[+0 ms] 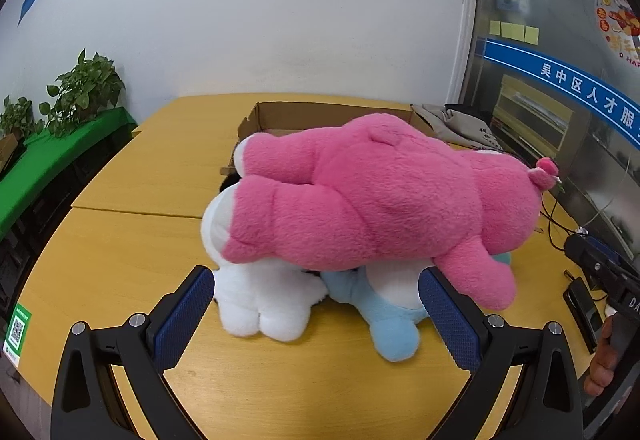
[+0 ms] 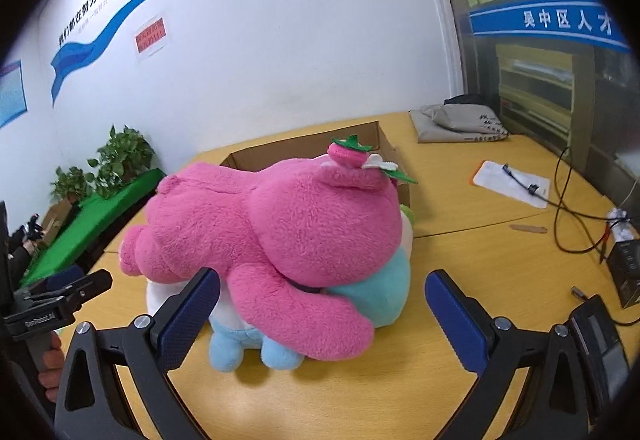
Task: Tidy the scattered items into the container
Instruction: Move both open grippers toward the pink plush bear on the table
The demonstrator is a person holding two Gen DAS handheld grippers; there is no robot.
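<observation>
Both tongs, left and right, gape empty. The pink plush (face down) lies atop two toys before the cardboard box on the worktop.

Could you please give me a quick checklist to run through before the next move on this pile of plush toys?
1. Left claw open: ok, the jaws stand wide apart with nothing between them.
2. Right claw open: ok, also wide and holding nothing.
3. Pink plush free to lift: ok, it lies on top of the pile.
4. White plush and blue plush free to lift: not ok, the pink one lies across them.
5. Box open at the top: ok, flaps up behind the pile.
6. Room inside the box: cannot tell, the pile hides its floor.
</observation>
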